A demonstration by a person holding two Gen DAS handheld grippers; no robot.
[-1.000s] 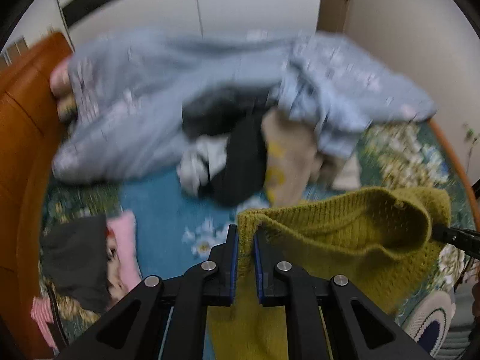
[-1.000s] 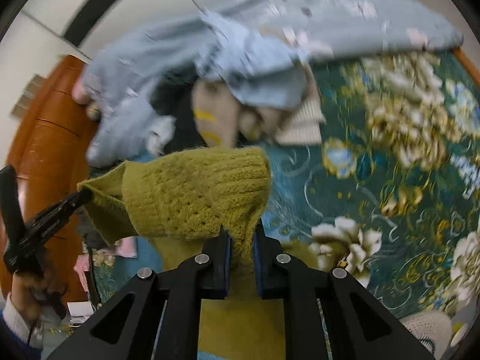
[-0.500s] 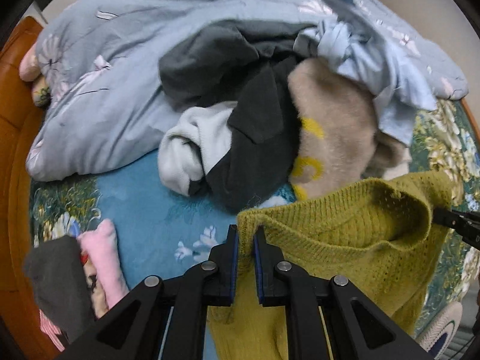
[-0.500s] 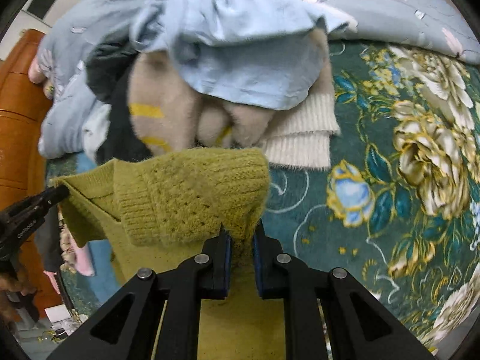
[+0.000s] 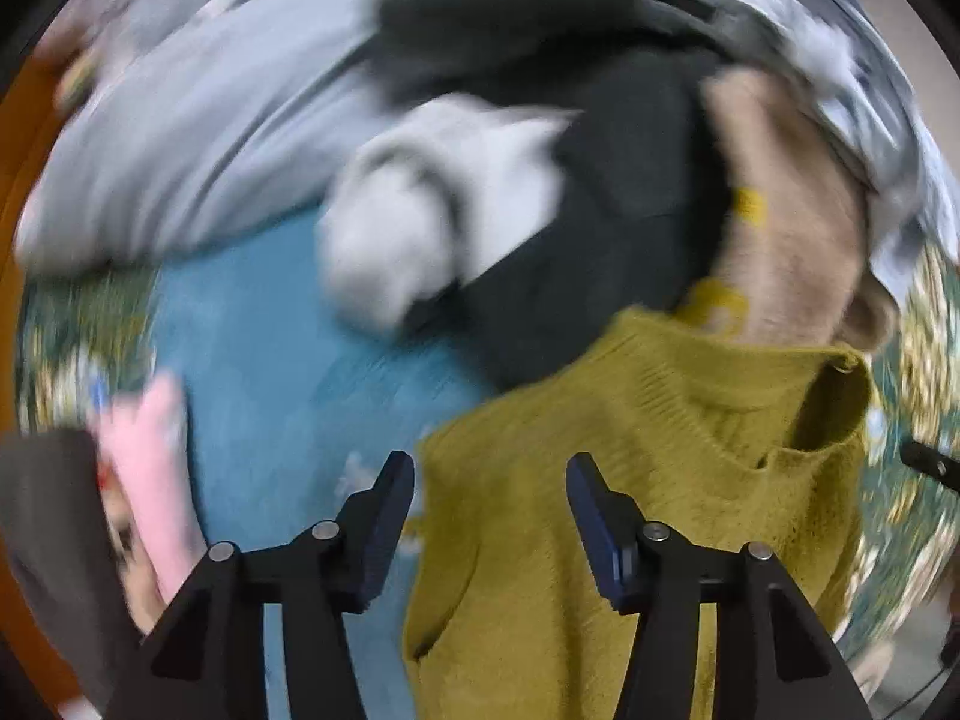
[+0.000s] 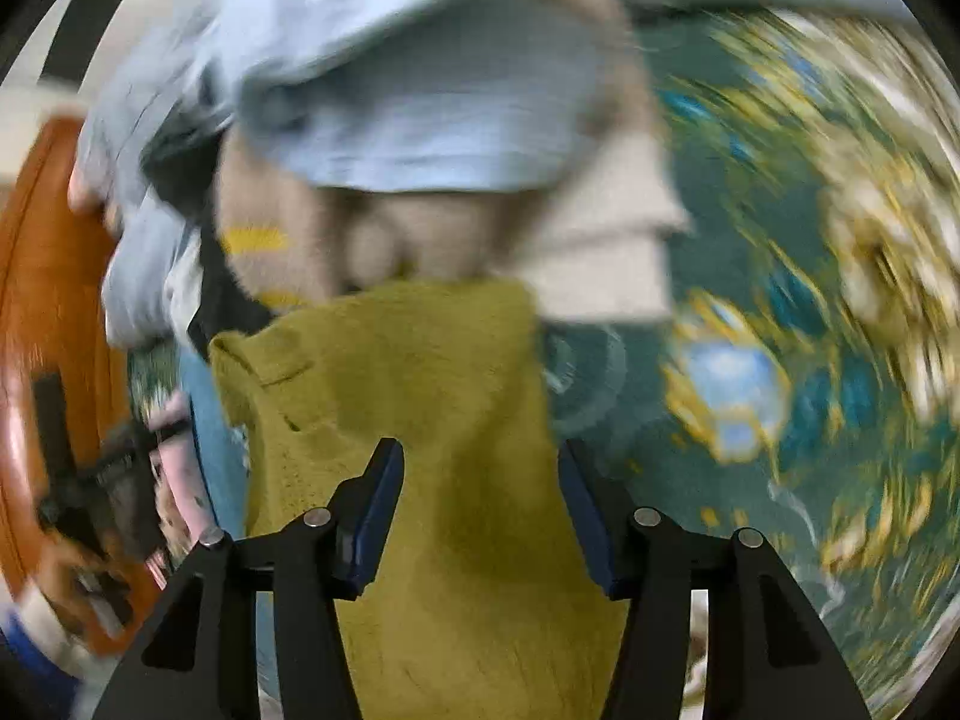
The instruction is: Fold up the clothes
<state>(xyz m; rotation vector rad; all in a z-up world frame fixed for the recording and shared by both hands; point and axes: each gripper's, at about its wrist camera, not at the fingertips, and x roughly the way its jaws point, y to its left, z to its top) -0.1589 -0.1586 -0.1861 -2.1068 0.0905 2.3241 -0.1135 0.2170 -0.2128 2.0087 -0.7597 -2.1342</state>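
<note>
An olive-yellow knit sweater [image 5: 648, 480] lies on the bed in front of both grippers, collar toward the clothes pile. My left gripper [image 5: 491, 480] is open, its fingers spread over the sweater's left shoulder edge. In the right wrist view the same sweater [image 6: 432, 408] fills the lower middle, and my right gripper [image 6: 477, 468] is open above its right side. Neither holds the fabric. Both views are motion-blurred.
A pile of clothes sits just beyond the sweater: a dark garment [image 5: 600, 210], a grey-white one [image 5: 432, 198], a beige one [image 5: 792, 228] and a pale blue one [image 6: 420, 90]. A pale blue quilt [image 5: 180, 138] lies behind. Pink and dark items [image 5: 144, 480] lie left. The orange headboard [image 6: 42, 300] stands left.
Both grippers were shut on the sweater's shoulders; they have now opened and let it go. The sweater has dropped flat onto the bed, closer to the clothes pile.
</note>
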